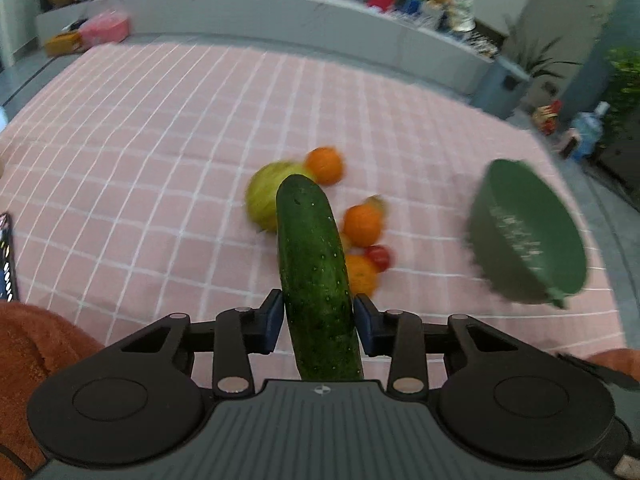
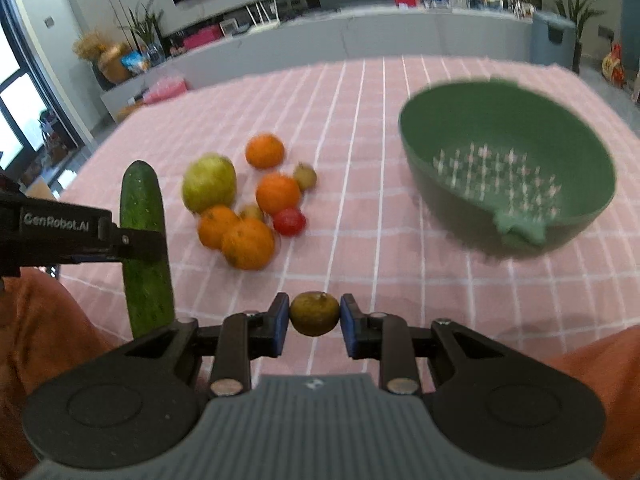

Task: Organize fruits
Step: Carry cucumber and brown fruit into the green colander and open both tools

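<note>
My left gripper (image 1: pixel 319 322) is shut on a green cucumber (image 1: pixel 314 276), held above the table and pointing forward; it also shows at the left of the right wrist view (image 2: pixel 145 248). My right gripper (image 2: pixel 315 322) is shut on a small brownish-green fruit (image 2: pixel 315 314). A green colander bowl (image 2: pixel 508 168) stands at the right, empty; it also shows in the left wrist view (image 1: pixel 528 236). A pile of fruit lies on the pink checked cloth (image 2: pixel 360 240): several oranges (image 2: pixel 248 244), a yellow-green apple (image 2: pixel 209 188), a small red tomato (image 2: pixel 289 221) and small brownish fruits (image 2: pixel 305 176).
A grey counter (image 2: pixel 360 36) with boxes and clutter runs behind the table. Potted plants (image 1: pixel 536 60) and a water bottle (image 1: pixel 592 132) stand off the table's right side. A dark object (image 1: pixel 6 256) lies at the table's left edge.
</note>
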A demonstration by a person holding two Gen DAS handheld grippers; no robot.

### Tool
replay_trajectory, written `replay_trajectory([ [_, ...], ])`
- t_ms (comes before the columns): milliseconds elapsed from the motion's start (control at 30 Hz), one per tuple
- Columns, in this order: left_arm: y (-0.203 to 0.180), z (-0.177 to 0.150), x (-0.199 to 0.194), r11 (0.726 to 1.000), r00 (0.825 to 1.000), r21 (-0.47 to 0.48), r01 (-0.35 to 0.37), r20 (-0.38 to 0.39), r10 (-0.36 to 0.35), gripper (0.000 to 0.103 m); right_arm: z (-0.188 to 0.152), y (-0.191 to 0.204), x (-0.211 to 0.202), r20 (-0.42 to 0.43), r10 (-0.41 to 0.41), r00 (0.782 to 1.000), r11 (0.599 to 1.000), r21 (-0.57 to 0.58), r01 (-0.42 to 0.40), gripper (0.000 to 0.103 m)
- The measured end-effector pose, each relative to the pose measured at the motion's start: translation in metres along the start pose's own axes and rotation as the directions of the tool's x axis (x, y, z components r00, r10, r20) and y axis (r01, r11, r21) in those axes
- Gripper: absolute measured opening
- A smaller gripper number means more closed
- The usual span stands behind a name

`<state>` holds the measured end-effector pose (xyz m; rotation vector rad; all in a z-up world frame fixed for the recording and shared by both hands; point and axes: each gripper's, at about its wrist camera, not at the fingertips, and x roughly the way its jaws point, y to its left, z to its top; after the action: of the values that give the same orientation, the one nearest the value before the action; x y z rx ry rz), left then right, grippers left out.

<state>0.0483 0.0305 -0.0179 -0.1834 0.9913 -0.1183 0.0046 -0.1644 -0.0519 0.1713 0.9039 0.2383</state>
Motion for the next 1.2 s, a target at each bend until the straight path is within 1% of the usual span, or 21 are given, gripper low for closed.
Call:
replay_trajectory([
  [100,-0.019,0.005,-0.015,0.997,0.998,0.047,0.053,0.03,-0.055,0.042,0.01,-0.004,-0.018,0.047,-0.004,0.999,1.0,-0.023,0.005,0.023],
  [200,-0.042,0.014,-0.023,0.99,0.993,0.102,0.102,0.051,-0.107,0.042,0.025,-0.013,-0.033,0.088,-0.025,0.996,0.998,-0.046,0.029,0.023],
  [367,-0.076,0.033,-0.014,0.971,0.981,0.163,0.177,0.051,-0.187,0.041,0.053,-0.039,-0.046,0.125,-0.059,0.99,0.997,-0.039,0.064,0.023],
  [467,-0.092,0.045,-0.003,0.954,0.968,0.183,0.238,0.038,-0.249,0.041,0.065,-0.058,-0.052,0.134,-0.081,0.988,0.996,-0.024,0.085,0.023],
  [600,-0.118,0.065,0.016,0.921,0.943,0.214,0.326,-0.009,-0.332,0.041,0.081,-0.085,-0.049,0.117,-0.121,0.986,0.992,-0.007,0.122,0.023],
  [700,-0.14,0.075,0.03,0.899,0.929,0.24,0.365,-0.037,-0.368,0.041,0.09,-0.107,-0.042,0.091,-0.149,0.985,0.989,0.006,0.149,0.023],
  [767,-0.154,0.083,0.044,0.892,0.928,0.258,0.371,-0.059,-0.369,0.041,0.096,-0.119,-0.034,0.072,-0.15,0.986,0.989,0.017,0.149,0.023],
  [833,-0.165,0.088,0.06,0.895,0.934,0.27,0.356,-0.075,-0.349,0.041,0.1,-0.13,-0.022,0.05,-0.147,0.988,0.989,0.021,0.146,0.023],
  [933,-0.175,0.088,0.079,0.899,0.952,0.311,0.307,-0.096,-0.291,0.041,0.104,-0.138,0.0,0.011,-0.153,0.988,0.988,-0.004,0.153,0.023],
  [967,-0.179,0.088,0.087,0.897,0.957,0.335,0.289,-0.107,-0.269,0.041,0.106,-0.141,0.008,-0.01,-0.145,0.989,0.989,-0.005,0.145,0.023],
  [1000,-0.183,0.086,0.093,0.89,0.96,0.363,0.277,-0.131,-0.246,0.041,0.109,-0.143,0.016,-0.034,-0.132,0.991,0.991,0.0,0.132,0.023],
  [1033,-0.186,0.084,0.102,0.888,0.963,0.377,0.263,-0.155,-0.219,0.041,0.111,-0.144,0.023,-0.053,-0.115,0.992,0.993,0.002,0.115,0.023],
  [1067,-0.185,0.082,0.106,0.889,0.964,0.381,0.254,-0.174,-0.201,0.041,0.114,-0.144,0.03,-0.073,-0.102,0.992,0.995,-0.003,0.102,0.023],
  [1100,-0.184,0.082,0.111,0.89,0.964,0.379,0.252,-0.182,-0.196,0.041,0.116,-0.143,0.039,-0.102,-0.107,0.989,0.994,-0.025,0.105,0.023],
  [1200,-0.185,0.084,0.122,0.892,0.959,0.373,0.256,-0.214,-0.186,0.041,0.116,-0.142,0.061,-0.173,-0.14,0.975,0.989,-0.063,0.131,0.023],
])
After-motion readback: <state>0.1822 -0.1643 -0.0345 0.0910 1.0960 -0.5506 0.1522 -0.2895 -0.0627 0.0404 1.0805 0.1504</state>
